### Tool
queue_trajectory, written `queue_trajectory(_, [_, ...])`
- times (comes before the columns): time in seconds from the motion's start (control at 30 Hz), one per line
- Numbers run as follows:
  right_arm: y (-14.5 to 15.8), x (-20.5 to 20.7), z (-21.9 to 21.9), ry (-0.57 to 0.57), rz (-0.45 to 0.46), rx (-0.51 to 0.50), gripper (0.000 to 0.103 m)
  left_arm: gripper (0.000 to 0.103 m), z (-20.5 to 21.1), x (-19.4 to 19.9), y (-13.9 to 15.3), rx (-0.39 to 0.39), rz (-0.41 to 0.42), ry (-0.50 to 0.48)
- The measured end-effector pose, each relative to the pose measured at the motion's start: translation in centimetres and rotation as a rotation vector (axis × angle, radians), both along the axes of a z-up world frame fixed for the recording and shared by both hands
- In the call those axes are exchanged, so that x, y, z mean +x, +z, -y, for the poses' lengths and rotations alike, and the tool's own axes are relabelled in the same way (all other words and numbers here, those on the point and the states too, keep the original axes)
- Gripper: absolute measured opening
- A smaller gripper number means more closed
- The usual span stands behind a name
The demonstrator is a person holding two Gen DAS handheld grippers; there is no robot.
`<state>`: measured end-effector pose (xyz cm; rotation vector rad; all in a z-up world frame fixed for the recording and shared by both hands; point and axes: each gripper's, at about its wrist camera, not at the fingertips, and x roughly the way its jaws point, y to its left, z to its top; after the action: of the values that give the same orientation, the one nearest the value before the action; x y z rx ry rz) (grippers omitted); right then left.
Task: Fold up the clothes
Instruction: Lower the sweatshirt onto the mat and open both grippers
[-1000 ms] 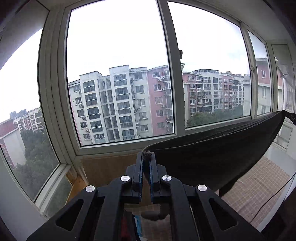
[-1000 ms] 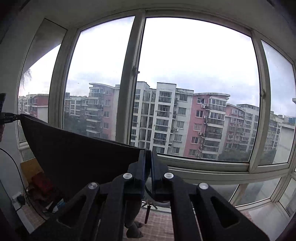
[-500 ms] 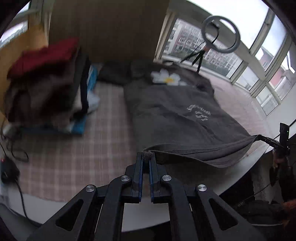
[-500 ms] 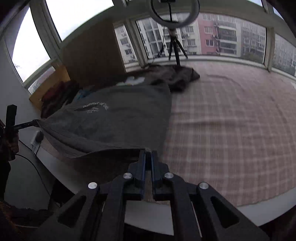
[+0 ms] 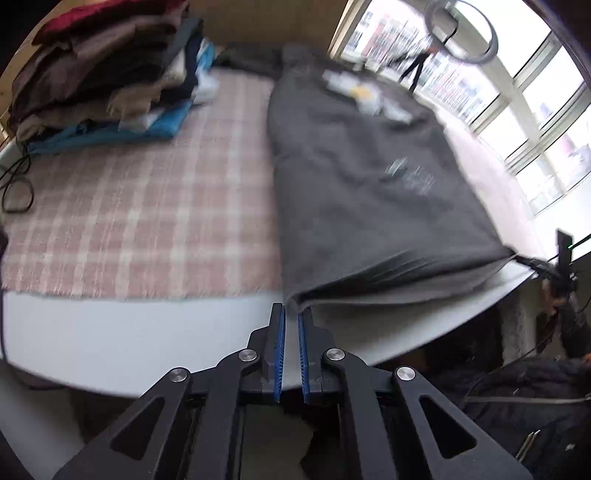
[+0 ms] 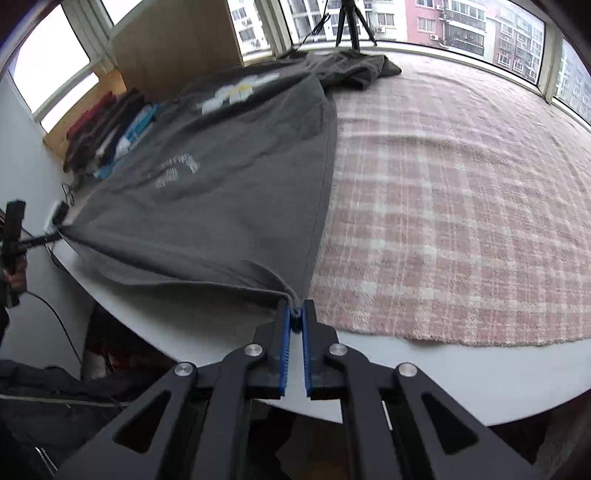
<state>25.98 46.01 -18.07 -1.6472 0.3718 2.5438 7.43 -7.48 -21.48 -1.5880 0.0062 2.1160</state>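
A dark grey T-shirt (image 5: 373, 173) with pale print lies stretched lengthwise over the pink plaid cloth (image 5: 140, 221) on the white table. Its near hem hangs over the table's front edge. My left gripper (image 5: 291, 312) is shut on the hem's left corner. My right gripper (image 6: 295, 308) is shut on the hem's right corner, where the grey T-shirt (image 6: 229, 177) bunches between the blue pads. Each view shows the other gripper pulling the far corner taut: the right gripper (image 5: 532, 263) at the right edge, the left gripper (image 6: 48, 236) at the left edge.
A stack of folded clothes (image 5: 99, 70) stands at the back left of the table. More dark cloth (image 6: 354, 70) is heaped at the far end by a tripod (image 6: 351, 22) with a ring light (image 5: 461, 26). A black cable (image 5: 16, 184) lies at the left edge. Windows run behind.
Both grippers swung down from facing the windows to facing the table. The shirt, held up in the air before, now lies laid out on the plaid cloth with the hem pulled toward me.
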Motion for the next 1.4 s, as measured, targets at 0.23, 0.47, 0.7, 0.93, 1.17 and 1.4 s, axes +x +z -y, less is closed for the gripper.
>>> queue_trajectory(0.23, [3.0, 0.6, -1.7, -0.035, -0.051, -0.159, 0.007, 0.003, 0.2, 0.3, 2.9, 0.023, -0.024, -0.002])
queue_trajectory(0.47, [0.4, -8.3, 1.8, 0.104, -0.001, -0.047, 0.007, 0.008, -12.7, -2.0, 0.9, -0.007, -0.057, -0.286])
queue_trajectory(0.7, [-1.7, -8.0, 3.4, 0.15, 0.052, -0.052, 0.007, 0.007, -14.2, -1.8, -2.1, -0.049, 0.007, -0.331])
queue_trajectory(0.93, [-1.6, -4.6, 4.8, 0.251, 0.15, -0.097, 0.007, 0.009, -10.9, 2.0, -1.0, -0.037, 0.081, -0.369])
queue_trajectory(1.17, [3.9, -5.4, 2.4, 0.168, 0.012, -0.167, 0.007, 0.007, -7.5, 1.8, 3.6, -0.027, 0.0, -0.262])
queue_trajectory(1.4, [12.3, -8.9, -0.6, 0.107, -0.202, -0.251, 0.025, 0.007, -3.5, -5.7, 14.3, 0.03, -0.194, -0.077])
